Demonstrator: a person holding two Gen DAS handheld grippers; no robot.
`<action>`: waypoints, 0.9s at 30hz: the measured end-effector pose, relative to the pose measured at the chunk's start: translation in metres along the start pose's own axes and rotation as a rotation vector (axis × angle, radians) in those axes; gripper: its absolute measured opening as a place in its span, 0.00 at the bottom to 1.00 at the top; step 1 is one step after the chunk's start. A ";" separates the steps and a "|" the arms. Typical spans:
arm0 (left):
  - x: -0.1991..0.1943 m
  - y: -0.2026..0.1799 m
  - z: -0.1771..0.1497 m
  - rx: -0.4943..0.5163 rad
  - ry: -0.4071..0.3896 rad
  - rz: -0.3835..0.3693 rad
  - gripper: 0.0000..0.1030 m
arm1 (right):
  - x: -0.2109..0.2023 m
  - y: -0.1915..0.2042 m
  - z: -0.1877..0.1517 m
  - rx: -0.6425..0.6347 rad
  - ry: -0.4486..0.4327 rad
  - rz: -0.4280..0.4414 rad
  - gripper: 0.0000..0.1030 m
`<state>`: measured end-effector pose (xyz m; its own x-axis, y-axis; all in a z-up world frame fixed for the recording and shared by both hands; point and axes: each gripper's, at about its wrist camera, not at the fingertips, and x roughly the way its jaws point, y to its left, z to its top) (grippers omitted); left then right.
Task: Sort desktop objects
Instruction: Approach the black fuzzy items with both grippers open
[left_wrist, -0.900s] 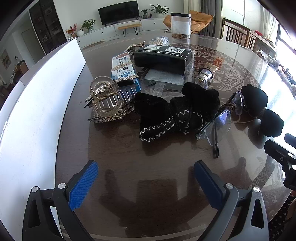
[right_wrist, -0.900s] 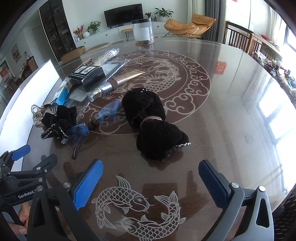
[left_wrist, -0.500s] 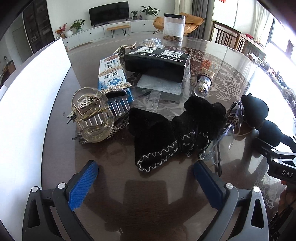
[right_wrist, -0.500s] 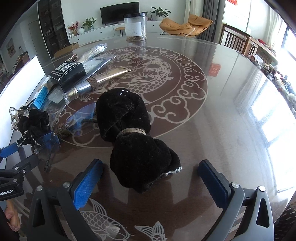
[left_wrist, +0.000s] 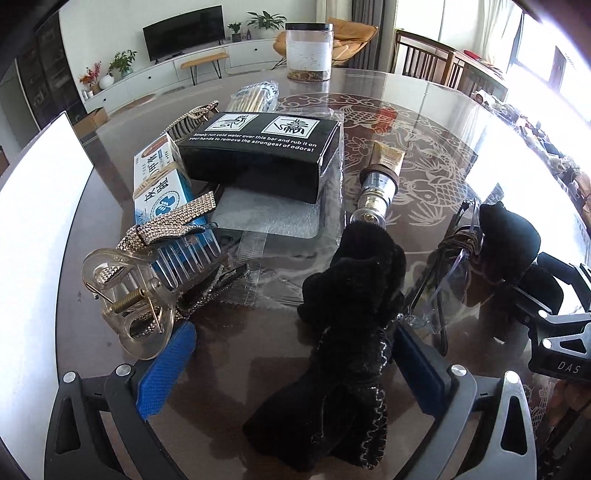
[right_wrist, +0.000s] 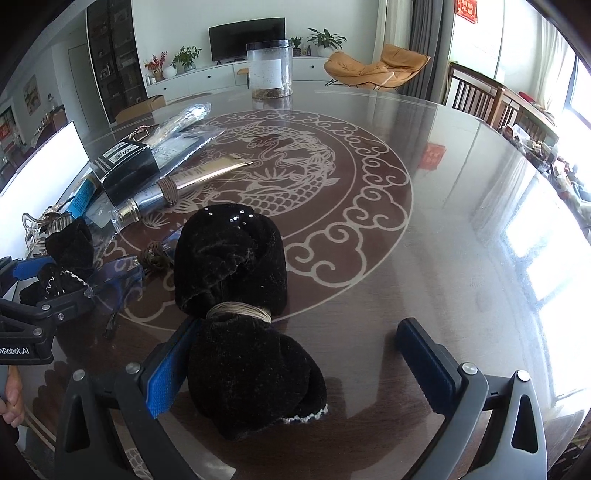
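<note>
Bare tabletop right of right gripper; clutter crowding left gripper. Both wide open, gripping nothing: tied black cloth between right pads, trimmed black cloth between left.

Bright daylight from windows on my right, blown-out glare across the glossy table, soft shadows under my grippers, fisheye bending and dark corners, far room perhaps slightly soft.
</note>
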<state>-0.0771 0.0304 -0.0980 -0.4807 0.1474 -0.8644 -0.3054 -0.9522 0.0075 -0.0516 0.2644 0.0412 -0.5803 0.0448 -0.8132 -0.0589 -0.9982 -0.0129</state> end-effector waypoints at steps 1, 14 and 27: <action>0.000 0.000 0.000 -0.001 -0.002 0.001 1.00 | 0.000 -0.002 0.000 0.003 0.000 -0.002 1.00; 0.005 -0.012 0.004 0.002 -0.007 0.003 1.00 | 0.000 -0.004 -0.001 0.010 -0.001 -0.007 1.00; 0.004 -0.015 0.002 -0.010 -0.024 0.009 1.00 | 0.000 -0.004 -0.001 0.010 -0.001 -0.007 1.00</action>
<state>-0.0760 0.0453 -0.1010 -0.5029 0.1452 -0.8521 -0.2928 -0.9561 0.0099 -0.0506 0.2685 0.0411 -0.5807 0.0521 -0.8124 -0.0715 -0.9974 -0.0129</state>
